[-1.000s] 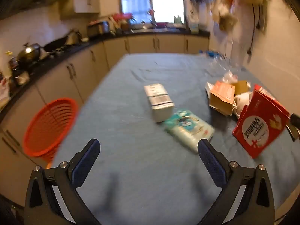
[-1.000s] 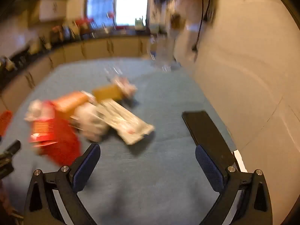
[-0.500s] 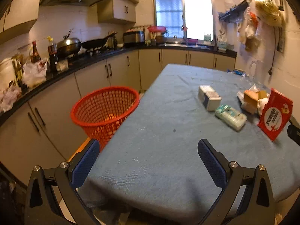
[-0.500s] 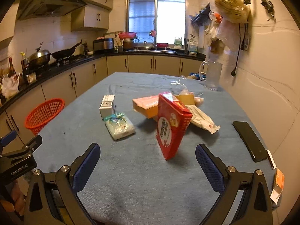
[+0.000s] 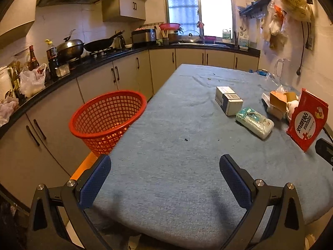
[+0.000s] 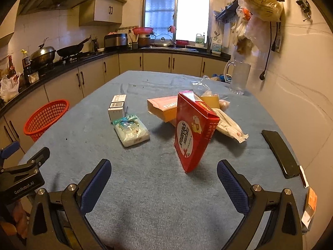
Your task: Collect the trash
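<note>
Surface: blue cloth-covered table [image 6: 145,198] fills the lower half of both views, wrinkled toward its far end.
Right gripper: right gripper [image 6: 164,179] at bottom centre of its view, jaws spread wide, nothing between the blue pads, above bare cloth.
Left gripper: left gripper [image 5: 164,177] at bottom centre of its view, likewise wide apart and empty; its black body also shows at the lower left edge of the right view.
Trash, near: red box [image 6: 194,131] stands tilted on one corner, centre of the right view; tissue pack [image 6: 131,130] lies flat left of it, touching the white carton [image 6: 117,108] behind.
Trash, middle: orange box [image 6: 162,108] and a white wrapper [image 6: 229,126] lie behind the red box, partly covered by it.
Basket: red basket [image 5: 108,118] sits off the table's left edge, centre left of the left view.
Edge items: black phone [image 6: 280,153] at right; paper slips beyond it are cut off.
Far: clear jug [image 6: 239,77] at the table's far right; counter [image 6: 83,60] with pans; window [image 6: 177,10] glare washes out detail.
</note>
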Motion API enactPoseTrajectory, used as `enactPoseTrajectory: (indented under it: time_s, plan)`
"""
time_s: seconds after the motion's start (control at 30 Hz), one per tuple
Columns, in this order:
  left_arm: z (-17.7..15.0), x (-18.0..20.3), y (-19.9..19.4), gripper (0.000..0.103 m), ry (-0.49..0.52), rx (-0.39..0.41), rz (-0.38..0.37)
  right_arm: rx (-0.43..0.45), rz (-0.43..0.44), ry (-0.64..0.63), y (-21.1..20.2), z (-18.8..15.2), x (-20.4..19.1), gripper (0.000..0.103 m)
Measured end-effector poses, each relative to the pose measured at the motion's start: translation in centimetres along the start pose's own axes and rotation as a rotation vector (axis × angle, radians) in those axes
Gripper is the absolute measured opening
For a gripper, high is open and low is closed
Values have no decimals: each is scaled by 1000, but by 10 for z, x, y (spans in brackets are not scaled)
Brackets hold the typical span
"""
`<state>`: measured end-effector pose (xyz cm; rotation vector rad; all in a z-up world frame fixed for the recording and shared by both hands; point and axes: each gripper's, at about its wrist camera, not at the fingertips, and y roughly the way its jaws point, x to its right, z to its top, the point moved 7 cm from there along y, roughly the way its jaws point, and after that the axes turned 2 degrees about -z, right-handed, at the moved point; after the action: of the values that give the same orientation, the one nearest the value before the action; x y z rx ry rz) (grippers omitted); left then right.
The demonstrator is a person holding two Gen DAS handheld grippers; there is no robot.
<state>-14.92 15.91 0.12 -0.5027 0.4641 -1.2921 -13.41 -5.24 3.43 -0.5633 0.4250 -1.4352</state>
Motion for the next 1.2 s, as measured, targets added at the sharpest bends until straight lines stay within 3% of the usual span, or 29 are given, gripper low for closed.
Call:
enactPoseTrajectory:
  time_s: [1.2]
  plan:
    - [-5,9,6,103,19,-11,-21,-16,13,-2,12,-8,-2,103]
